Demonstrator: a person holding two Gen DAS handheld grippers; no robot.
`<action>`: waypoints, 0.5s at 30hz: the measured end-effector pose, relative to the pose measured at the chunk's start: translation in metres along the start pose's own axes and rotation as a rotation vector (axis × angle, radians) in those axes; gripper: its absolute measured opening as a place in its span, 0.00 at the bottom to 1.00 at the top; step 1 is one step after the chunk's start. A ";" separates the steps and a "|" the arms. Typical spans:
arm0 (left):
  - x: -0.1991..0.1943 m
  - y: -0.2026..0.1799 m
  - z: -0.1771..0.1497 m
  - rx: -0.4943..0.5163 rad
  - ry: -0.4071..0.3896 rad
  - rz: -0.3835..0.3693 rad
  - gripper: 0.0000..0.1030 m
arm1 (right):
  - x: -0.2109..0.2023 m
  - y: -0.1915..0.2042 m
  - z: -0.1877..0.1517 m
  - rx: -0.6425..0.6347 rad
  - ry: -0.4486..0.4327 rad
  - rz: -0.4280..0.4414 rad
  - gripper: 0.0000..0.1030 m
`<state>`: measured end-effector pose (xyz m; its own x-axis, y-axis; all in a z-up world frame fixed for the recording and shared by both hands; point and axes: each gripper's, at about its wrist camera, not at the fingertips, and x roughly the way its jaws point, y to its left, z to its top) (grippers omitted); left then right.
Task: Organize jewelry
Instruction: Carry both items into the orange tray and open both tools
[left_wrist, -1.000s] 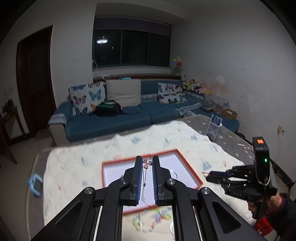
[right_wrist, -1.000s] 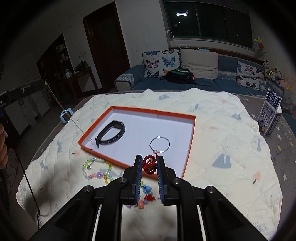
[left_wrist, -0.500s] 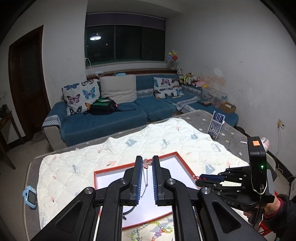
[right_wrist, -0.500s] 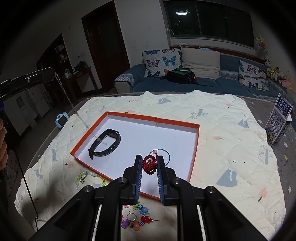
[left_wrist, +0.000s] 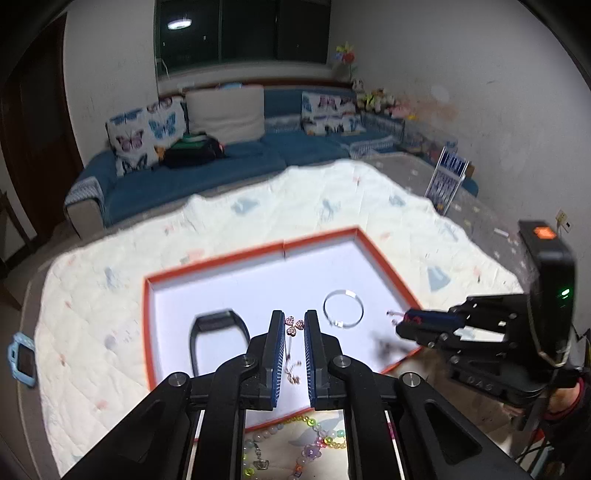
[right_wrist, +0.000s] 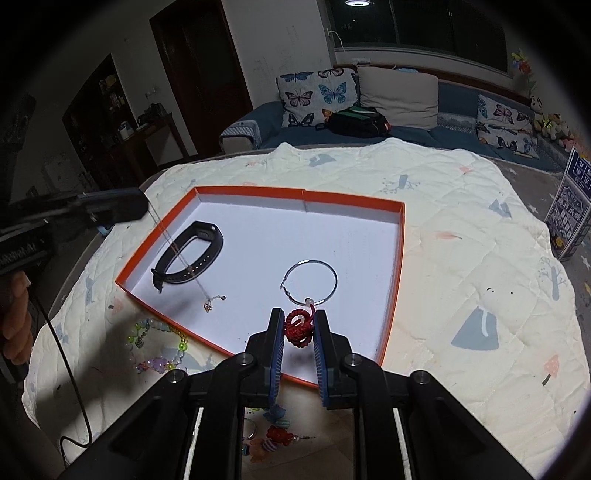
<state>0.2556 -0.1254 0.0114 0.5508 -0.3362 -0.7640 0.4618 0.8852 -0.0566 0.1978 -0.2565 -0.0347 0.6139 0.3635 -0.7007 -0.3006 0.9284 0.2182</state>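
From the left wrist view, the left gripper (left_wrist: 294, 326) had its jaws closed on a thin chain necklace (left_wrist: 294, 326), whose small pink butterfly charms showed between the tips, above the white floor of the orange-rimmed tray (left_wrist: 255, 251). A black wristband (left_wrist: 218, 334) and a silver hoop (left_wrist: 343, 308) already lay inside. The right gripper (left_wrist: 406, 321) hung over the tray's near right corner.

From the right wrist view, the right gripper (right_wrist: 299, 325) had its jaws clamped on a red knotted cord bracelet (right_wrist: 298, 328), just above the tray's near edge. The necklace dangled from the left gripper (right_wrist: 142, 206), its lower end seemingly touching the tray floor. Beaded pieces (right_wrist: 159, 350) waited on the quilted counter (right_wrist: 480, 277).

The step in hand looked like placing; next, each jaw pair would need lowering and opening over bare tray floor.
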 end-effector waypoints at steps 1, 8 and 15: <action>0.005 0.000 -0.003 -0.003 0.011 -0.001 0.11 | 0.001 0.000 -0.001 0.000 0.005 0.001 0.17; 0.053 0.009 -0.021 -0.037 0.133 -0.020 0.12 | 0.009 -0.001 -0.005 0.009 0.031 0.020 0.18; 0.076 0.015 -0.032 -0.059 0.191 -0.039 0.15 | 0.015 0.001 -0.008 -0.016 0.050 0.026 0.18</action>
<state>0.2821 -0.1274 -0.0686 0.3885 -0.3087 -0.8682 0.4355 0.8919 -0.1223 0.2011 -0.2504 -0.0505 0.5686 0.3827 -0.7282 -0.3279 0.9173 0.2260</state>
